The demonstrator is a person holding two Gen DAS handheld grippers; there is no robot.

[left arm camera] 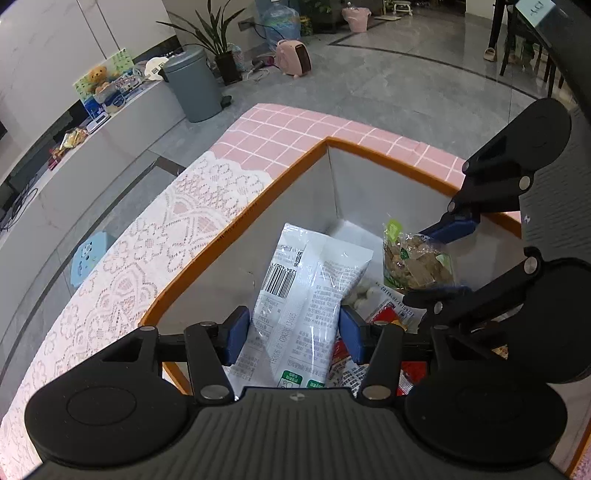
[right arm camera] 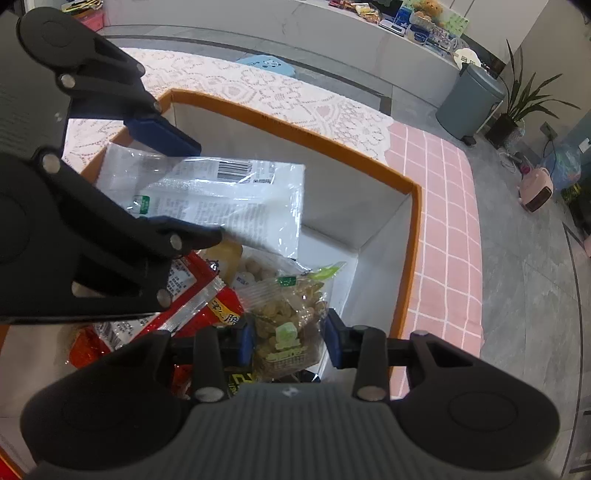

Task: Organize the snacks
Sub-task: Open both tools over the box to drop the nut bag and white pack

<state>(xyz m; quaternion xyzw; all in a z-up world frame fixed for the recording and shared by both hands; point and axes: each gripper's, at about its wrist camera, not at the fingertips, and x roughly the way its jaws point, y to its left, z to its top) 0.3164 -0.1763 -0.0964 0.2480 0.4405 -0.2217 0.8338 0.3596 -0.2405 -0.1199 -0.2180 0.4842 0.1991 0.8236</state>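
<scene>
My left gripper is shut on a white snack packet with a barcode and holds it inside the orange-rimmed white box. The same packet shows in the right wrist view, held between the left gripper's blue pads. My right gripper is shut on a clear bag of brownish snacks with a green label, also inside the box. That bag shows in the left wrist view. A red packet and a bag of pale round sweets lie underneath.
The box stands on a table with a white lace cloth and a pink checked cloth. Beyond it are a grey bin, a potted plant, a pink heater and a white counter with clutter.
</scene>
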